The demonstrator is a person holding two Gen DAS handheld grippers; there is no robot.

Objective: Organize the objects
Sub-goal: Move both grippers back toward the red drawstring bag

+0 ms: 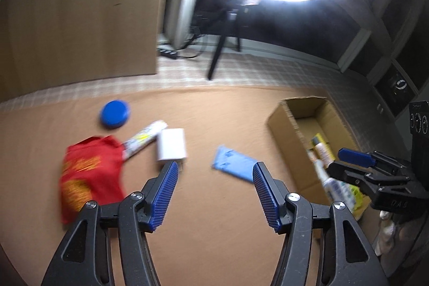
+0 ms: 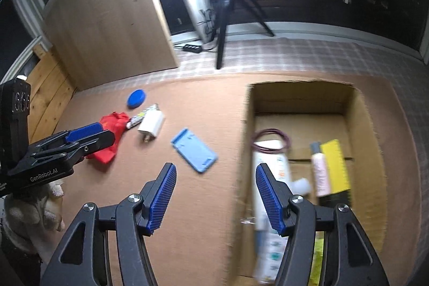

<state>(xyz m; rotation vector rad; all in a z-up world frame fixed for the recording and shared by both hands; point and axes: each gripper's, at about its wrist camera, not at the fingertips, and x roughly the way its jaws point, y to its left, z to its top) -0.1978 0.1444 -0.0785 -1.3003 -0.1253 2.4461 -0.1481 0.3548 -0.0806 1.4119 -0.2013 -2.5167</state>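
On the brown mat lie a blue round lid (image 1: 115,114) (image 2: 136,98), a red cloth (image 1: 91,173) (image 2: 112,141), a printed tube (image 1: 144,138) (image 2: 142,115), a white charger (image 1: 171,149) (image 2: 151,123) and a light-blue case (image 1: 233,162) (image 2: 194,149). My left gripper (image 1: 215,168) (image 2: 102,134) hovers open and empty above the mat, near the charger and case. My right gripper (image 2: 216,168) (image 1: 346,164) is open and empty over the left wall of the cardboard box (image 2: 370,152) (image 1: 284,130).
Inside the box lie a long white tube (image 2: 270,165), a pink bottle (image 2: 320,170), a yellow item (image 2: 336,165) and a purple cable loop (image 2: 270,141). A tripod (image 2: 222,26) with a ring light stands behind the mat. A wooden panel (image 2: 107,18) rises at the back left.
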